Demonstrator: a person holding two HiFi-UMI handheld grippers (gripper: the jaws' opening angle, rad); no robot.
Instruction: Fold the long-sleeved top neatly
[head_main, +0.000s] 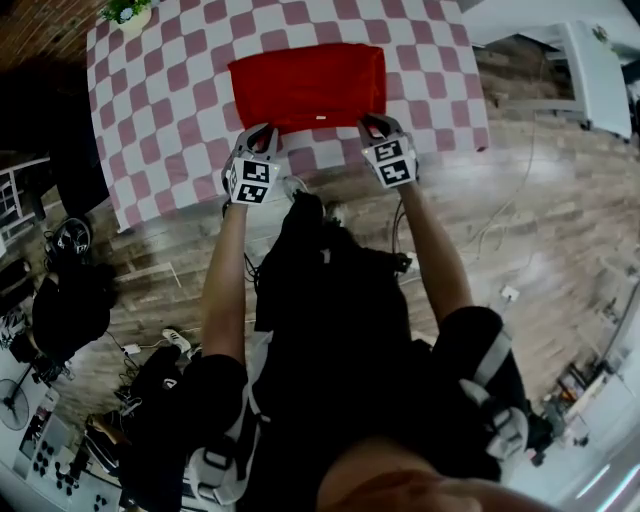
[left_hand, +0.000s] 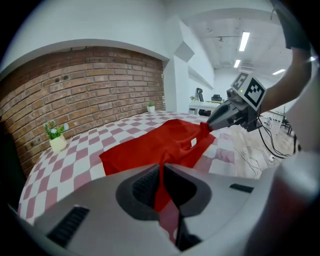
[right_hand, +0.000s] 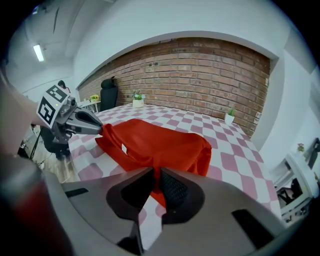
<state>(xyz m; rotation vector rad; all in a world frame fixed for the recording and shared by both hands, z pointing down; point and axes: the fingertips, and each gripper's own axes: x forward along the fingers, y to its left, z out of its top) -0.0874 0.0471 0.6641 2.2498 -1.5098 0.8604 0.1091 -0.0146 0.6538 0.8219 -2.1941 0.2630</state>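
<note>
- long-sleeved top (head_main: 308, 85): matt red cloth, soft, lightly creased.
- tablecloth (head_main: 160, 110): matt checked fabric (pink and white squares).
- floor (head_main: 560, 220): wood planks with a faint sheen.
- brick wall (right_hand: 200, 70): rough, matt.
- left gripper (left_hand: 161, 170): smooth grey shell, probably plastic.

Bright, even indoor light. Strip lights (left_hand: 244, 41) blow out white in the left gripper view. Head view runs darker below the table (head_main: 150, 100). All views fisheye: black corners, bent edges. Top (head_main: 310, 85) sharp, strongly saturated; nearest foreground soft.
</note>
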